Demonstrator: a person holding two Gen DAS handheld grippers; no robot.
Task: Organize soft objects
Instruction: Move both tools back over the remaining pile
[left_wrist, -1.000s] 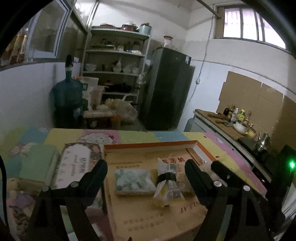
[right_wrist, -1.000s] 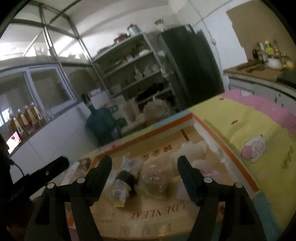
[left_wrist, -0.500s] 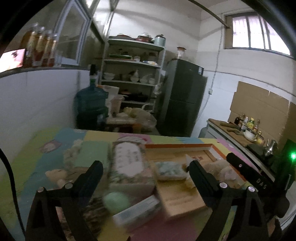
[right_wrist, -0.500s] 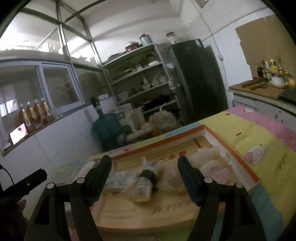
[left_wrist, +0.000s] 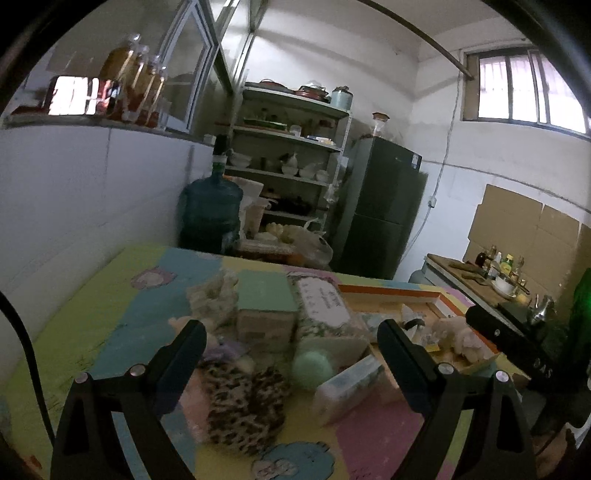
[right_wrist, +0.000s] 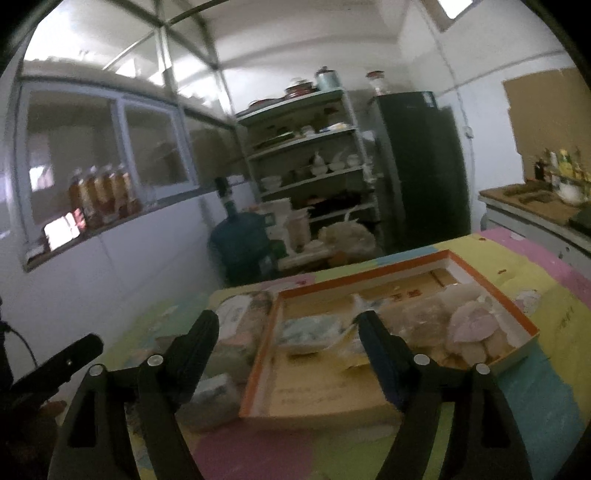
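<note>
Hovering above a pile of soft items, the left gripper (left_wrist: 288, 341) spreads its fingers wide and empty over a leopard-print fabric piece (left_wrist: 243, 406) and a mint-green ball (left_wrist: 312, 369). The right gripper (right_wrist: 288, 332) is opening, empty, facing the orange-rimmed cardboard tray (right_wrist: 258, 369), where pale plush toys (right_wrist: 469, 325) lie.
</note>
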